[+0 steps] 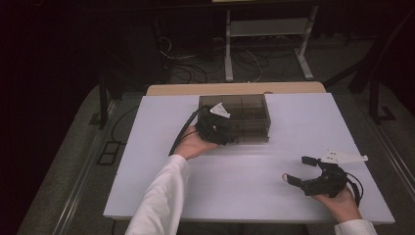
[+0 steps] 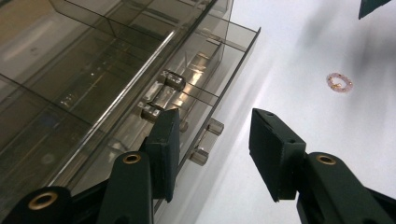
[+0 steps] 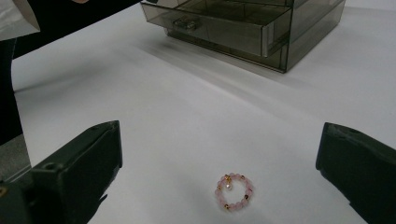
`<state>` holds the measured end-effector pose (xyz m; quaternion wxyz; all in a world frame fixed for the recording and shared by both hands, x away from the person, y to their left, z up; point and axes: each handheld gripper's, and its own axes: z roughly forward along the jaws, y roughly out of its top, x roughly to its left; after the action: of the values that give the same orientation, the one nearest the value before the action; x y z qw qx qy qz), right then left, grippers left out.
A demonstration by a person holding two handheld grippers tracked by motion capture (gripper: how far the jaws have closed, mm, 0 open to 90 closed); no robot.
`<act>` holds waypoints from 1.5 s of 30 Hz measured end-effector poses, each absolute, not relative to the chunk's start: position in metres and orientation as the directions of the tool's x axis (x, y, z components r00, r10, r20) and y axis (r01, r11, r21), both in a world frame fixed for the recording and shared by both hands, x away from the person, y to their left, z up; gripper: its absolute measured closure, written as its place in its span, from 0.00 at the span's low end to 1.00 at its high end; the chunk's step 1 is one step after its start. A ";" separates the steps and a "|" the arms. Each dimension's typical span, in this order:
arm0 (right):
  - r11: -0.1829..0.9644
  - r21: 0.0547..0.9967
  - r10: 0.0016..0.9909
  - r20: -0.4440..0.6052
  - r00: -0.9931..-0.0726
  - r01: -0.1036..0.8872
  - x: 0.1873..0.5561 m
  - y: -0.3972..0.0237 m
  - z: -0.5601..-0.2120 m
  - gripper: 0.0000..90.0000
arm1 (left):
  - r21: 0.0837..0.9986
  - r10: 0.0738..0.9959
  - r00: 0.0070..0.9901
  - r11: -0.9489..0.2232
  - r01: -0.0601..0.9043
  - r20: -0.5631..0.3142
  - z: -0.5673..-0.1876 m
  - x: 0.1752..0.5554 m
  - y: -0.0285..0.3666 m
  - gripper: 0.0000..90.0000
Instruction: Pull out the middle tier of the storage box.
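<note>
Left gripper (image 1: 230, 133) sits at the front of the smoked clear drawer box (image 1: 254, 105), far centre of the white counter (image 1: 161, 161). In the left gripper view its jaws stand partly apart, holding nothing: one pad lies against the front of a drawer (image 2: 205, 88) just below a clear handle (image 2: 161, 95), the other hangs free over the bare counter. A second clear handle (image 2: 208, 140) shows between the jaws. In the right gripper view one drawer (image 3: 219, 25) is pulled part-way out of the box.

Pink bead ring (image 3: 233, 192), gold spacers and one small pearl, lies flat on the counter, well apart from the box, near right.

Right gripper (image 1: 296, 170) rests low on the counter at near right, jaws wide apart and empty; the ring lies between them, touching neither.
</note>
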<state>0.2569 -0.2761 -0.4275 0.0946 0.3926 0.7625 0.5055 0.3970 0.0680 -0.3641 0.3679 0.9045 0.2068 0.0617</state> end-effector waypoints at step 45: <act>0.186 0.844 0.694 0.249 -0.675 0.503 0.257 -0.276 -0.428 0.00 | 0.662 0.410 0.909 -0.659 0.357 -0.082 -0.389 0.410 0.064 0.84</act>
<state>0.2572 -0.2764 -0.4278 0.0951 0.3915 0.7643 0.5036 0.4104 0.0641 -0.3891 0.3552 0.9100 0.2105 0.0372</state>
